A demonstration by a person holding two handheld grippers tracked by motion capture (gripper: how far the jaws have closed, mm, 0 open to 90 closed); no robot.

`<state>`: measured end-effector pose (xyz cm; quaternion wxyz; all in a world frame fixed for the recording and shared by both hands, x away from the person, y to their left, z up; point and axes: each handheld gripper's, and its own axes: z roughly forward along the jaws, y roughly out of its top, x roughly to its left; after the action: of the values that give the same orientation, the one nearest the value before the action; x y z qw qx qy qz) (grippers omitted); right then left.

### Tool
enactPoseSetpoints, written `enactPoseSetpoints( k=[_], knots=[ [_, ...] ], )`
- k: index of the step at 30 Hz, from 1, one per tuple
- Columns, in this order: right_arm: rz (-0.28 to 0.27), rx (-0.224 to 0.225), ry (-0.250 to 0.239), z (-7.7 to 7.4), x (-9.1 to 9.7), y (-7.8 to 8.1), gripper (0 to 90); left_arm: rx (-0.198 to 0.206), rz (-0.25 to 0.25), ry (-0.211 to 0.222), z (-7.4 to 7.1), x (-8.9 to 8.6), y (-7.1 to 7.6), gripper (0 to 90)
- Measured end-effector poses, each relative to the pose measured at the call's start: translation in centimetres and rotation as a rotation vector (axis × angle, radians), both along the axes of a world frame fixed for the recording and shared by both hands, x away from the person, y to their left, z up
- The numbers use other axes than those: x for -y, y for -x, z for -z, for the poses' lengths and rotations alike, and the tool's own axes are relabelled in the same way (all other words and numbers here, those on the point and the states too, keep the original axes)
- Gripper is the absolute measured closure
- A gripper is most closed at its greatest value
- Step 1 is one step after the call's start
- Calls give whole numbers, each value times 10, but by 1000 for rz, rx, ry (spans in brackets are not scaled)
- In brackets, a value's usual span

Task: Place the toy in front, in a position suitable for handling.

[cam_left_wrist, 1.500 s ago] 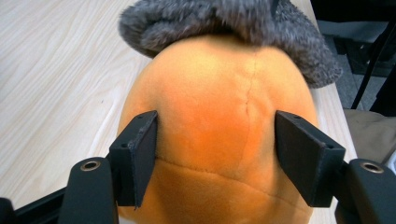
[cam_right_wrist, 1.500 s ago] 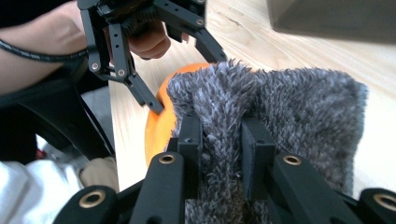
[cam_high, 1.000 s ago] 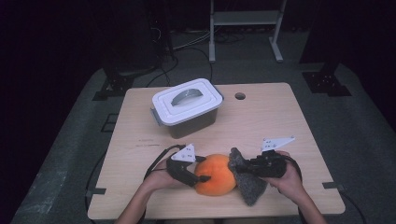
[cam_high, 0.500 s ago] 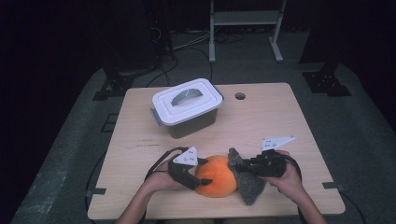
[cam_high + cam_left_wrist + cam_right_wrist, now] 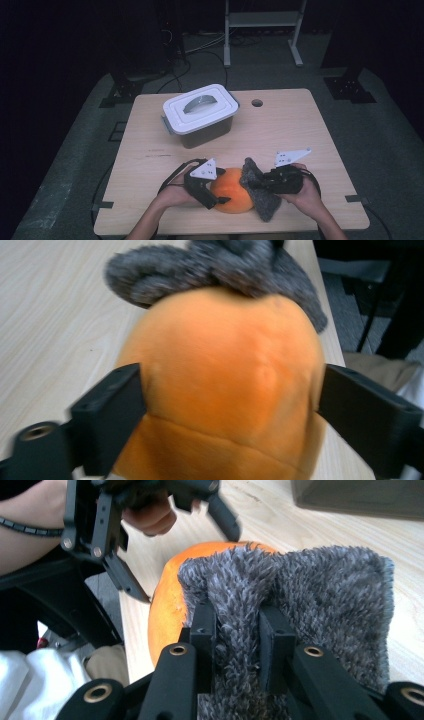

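Jaws of the left gripper (image 5: 216, 195) had just been opening and stood wide on either side of the orange ball (image 5: 231, 190), which sat between them near the front edge of the tabletop (image 5: 300, 130); in the left gripper view the ball (image 5: 225, 385) bulged between the two black jaws, which lay close against its sides. The right gripper (image 5: 256, 183) was clamped narrow on a fold of the grey fuzzy cloth (image 5: 264, 200), pinching the cloth (image 5: 300, 600) where it draped against the ball's right side. Farther back on the tabletop stood a lidded plastic box (image 5: 200, 114), well apart from the hands.
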<state>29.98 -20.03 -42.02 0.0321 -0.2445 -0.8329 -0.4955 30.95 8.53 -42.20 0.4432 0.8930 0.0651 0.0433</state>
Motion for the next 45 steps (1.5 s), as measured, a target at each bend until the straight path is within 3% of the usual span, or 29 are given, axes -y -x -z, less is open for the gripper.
enactPoseSetpoints(
  k=[3, 8, 12, 14, 16, 19, 24, 28, 33, 36, 39, 41, 42, 45],
  knots=[
    [-7, -9, -9, 2, 1, 1, 718, -21, -27, -17, 5, 3, -2, 69],
    [16, 5, 4, -2, 2, -2, 720, 55, -29, 4, 1, 1, 2, 346],
    [44, 10, -8, -5, 6, -6, 722, 97, -49, 25, -2, 1, 0, 415],
    [58, 25, -8, -7, 6, -7, 723, 144, -62, 29, -2, 2, 1, 416],
    [74, 36, -23, -9, 6, -9, 723, 161, -63, 33, -2, 3, 2, 411],
    [84, 38, -37, -10, 4, -11, 720, 147, -49, 35, -1, 5, 3, 346],
    [51, 39, -11, -5, -2, -7, 719, 58, -93, 39, 0, 7, -3, 111],
    [36, 49, 4, -3, 0, -2, 717, 68, -73, 22, 4, 3, -1, 216],
    [51, 0, 12, 5, 12, -5, 718, 79, -68, 16, 5, 0, 0, 265],
    [70, -22, 6, 5, 17, -7, 723, 91, -58, 1, 4, 2, 2, 272],
    [72, 5, -48, -7, 10, -6, 724, 125, -26, -12, 4, 6, 8, 273],
    [64, 15, -53, -11, 3, -6, 721, 141, -20, -22, 2, 8, 11, 272],
    [54, 27, -25, -10, -2, -6, 721, 138, -19, -25, 2, 8, 10, 270],
    [49, 10, -32, -4, -1, -6, 722, 113, -24, -1, -2, 6, 7, 187]
  ],
)
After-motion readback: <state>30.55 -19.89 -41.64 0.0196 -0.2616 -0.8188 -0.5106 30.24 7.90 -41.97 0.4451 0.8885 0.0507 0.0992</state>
